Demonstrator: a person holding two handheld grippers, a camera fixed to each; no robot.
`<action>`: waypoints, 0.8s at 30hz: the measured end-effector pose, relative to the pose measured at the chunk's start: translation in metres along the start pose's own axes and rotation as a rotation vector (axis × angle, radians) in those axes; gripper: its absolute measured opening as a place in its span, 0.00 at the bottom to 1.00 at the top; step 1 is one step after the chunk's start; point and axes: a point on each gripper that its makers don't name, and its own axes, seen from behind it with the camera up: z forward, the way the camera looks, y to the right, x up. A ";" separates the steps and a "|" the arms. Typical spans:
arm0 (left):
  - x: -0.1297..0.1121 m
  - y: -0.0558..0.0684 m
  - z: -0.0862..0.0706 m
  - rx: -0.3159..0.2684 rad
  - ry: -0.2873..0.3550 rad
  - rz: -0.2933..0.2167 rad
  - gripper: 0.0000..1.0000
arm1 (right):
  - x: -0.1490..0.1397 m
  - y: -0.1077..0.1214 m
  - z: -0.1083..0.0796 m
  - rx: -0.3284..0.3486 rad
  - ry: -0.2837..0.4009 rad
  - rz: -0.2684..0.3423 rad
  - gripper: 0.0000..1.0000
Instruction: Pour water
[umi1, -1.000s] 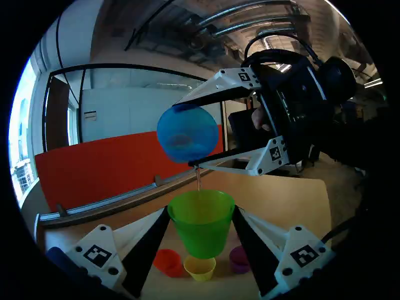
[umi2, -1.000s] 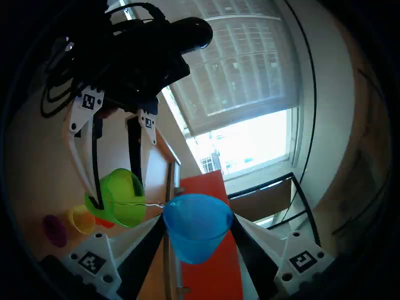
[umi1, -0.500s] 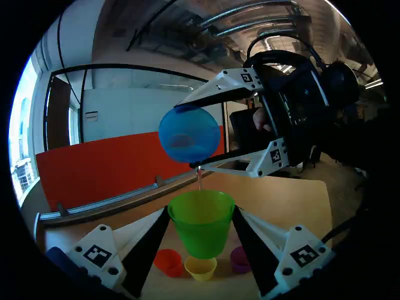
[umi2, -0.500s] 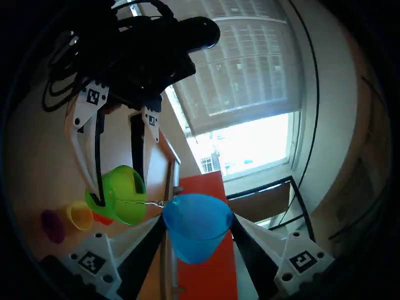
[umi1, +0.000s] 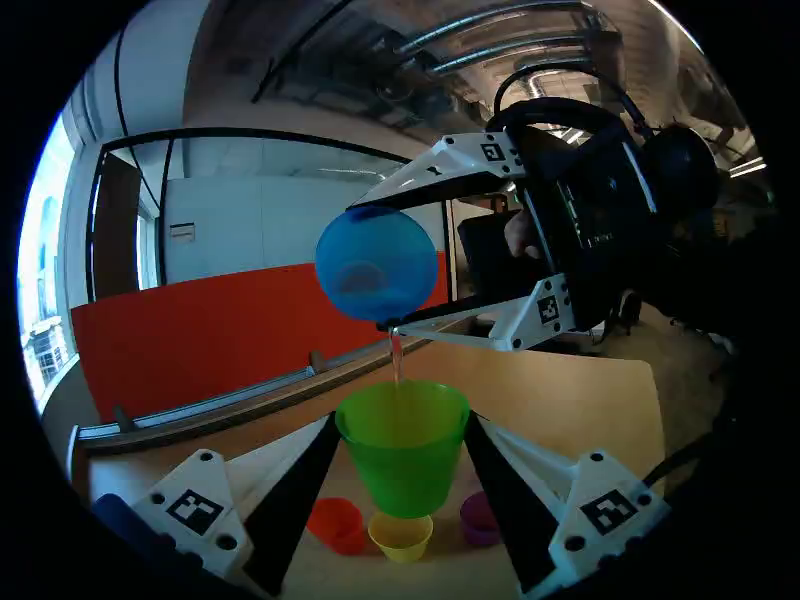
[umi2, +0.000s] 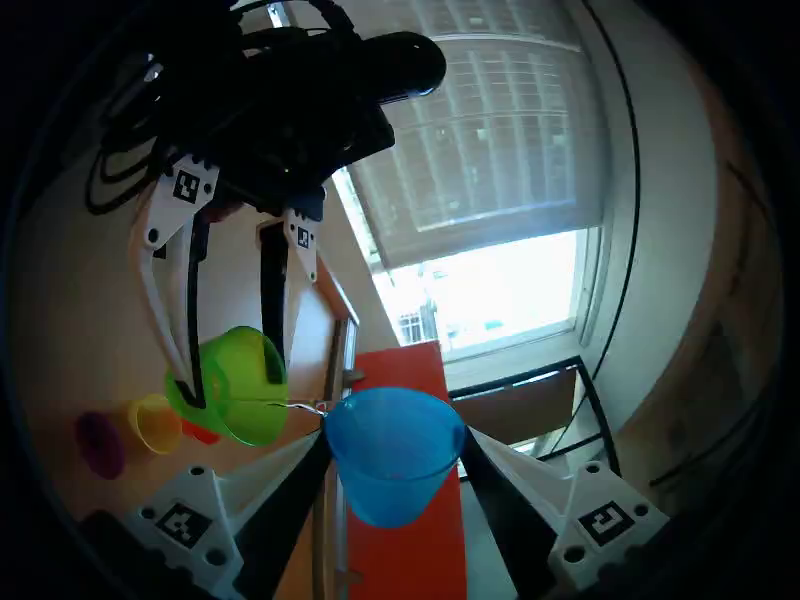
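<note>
The left gripper (umi1: 401, 428) had its fingers clamped on the upright green cup (umi1: 403, 465). The right gripper (umi2: 395, 440) gripped the tilted blue cup (umi2: 393, 478) just above it, mid-pour, with a thin stream (umi1: 396, 358) falling in. The likely next move was to tip further, rims aligned.

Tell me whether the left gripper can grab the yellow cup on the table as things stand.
Probably not: the left gripper, above the yellow cup, is shut on the green cup catching water from the blue cup.
</note>
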 end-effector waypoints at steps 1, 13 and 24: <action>0.000 0.000 0.000 0.001 0.000 0.000 0.89 | 0.000 0.000 0.000 0.000 0.000 0.000 0.92; 0.001 -0.001 0.000 0.000 0.002 0.002 0.89 | 0.001 0.002 0.003 -0.001 -0.001 -0.026 0.92; 0.003 -0.001 -0.001 0.002 0.009 0.002 0.89 | 0.003 0.002 0.004 -0.004 -0.004 -0.051 0.92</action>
